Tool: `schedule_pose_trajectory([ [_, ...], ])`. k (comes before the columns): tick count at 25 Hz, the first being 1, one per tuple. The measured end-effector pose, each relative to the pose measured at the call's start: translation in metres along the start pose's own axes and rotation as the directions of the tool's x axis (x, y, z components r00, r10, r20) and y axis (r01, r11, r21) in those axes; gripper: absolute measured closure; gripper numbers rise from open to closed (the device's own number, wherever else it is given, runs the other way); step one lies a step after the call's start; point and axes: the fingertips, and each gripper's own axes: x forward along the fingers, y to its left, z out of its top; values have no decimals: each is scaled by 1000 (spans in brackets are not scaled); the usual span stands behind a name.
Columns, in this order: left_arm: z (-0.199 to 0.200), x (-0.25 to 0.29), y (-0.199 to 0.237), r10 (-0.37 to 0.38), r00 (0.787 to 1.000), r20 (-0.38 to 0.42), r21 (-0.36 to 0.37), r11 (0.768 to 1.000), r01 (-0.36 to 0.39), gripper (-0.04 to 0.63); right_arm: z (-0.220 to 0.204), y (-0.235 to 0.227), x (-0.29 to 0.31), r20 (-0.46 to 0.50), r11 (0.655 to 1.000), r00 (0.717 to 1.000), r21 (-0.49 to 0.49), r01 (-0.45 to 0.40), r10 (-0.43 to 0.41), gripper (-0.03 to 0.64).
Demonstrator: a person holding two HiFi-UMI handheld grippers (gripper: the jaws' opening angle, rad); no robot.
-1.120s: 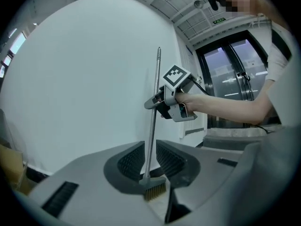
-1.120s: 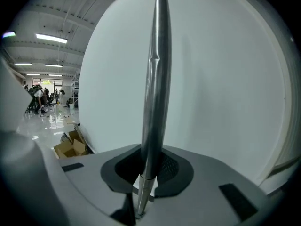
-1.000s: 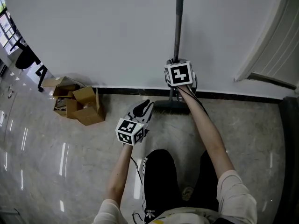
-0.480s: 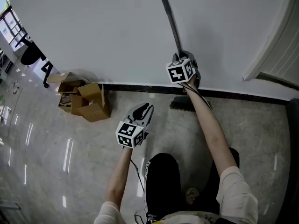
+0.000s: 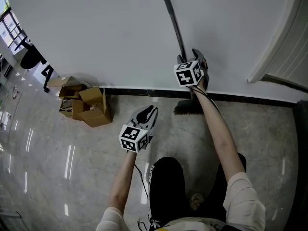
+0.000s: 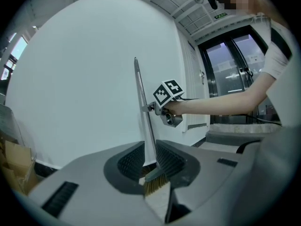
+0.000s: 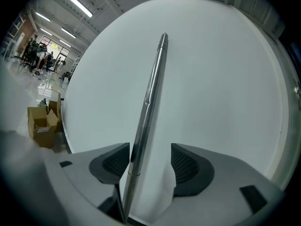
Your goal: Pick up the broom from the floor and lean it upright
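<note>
The broom stands upright against the white wall, its metal handle (image 5: pixel 173 23) slanting up to the left and its bristle head (image 5: pixel 186 107) on the floor at the baseboard. My right gripper (image 5: pixel 191 56) is around the handle (image 7: pixel 150 93) at mid-height. Its jaws are opening: the handle lies next to the left jaw, with a wide gap to the right one. My left gripper (image 5: pixel 147 112) hovers lower and nearer, apart from the broom, its jaws slightly parted with nothing between them. The left gripper view looks past its jaws at the handle (image 6: pixel 143 112) and bristles (image 6: pixel 155 185).
Several cardboard boxes (image 5: pixel 84 105) lie on the glossy floor by the wall at the left. A white door frame (image 5: pixel 281 42) stands at the right. A dark chair (image 5: pixel 31 57) is at the far left. The person's legs (image 5: pixel 168 186) are just behind the grippers.
The broom handle has tipped from vertical, its top now slanting left along the wall, and its head slid slightly right. The right gripper moved slightly right. The left gripper stayed put.
</note>
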Motion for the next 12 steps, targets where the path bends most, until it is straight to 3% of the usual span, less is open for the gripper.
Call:
schedule_pose_trajectory([
  [8,59,16,-30,-8,996,88,-12,1000,9,476,35,-19,-63,114,976,989,183,-118,98,364],
  [12,109,15,-49,36,981,189,-42,999,-28,476,52,-33,-129,243,910,952,320,-262,188,365],
])
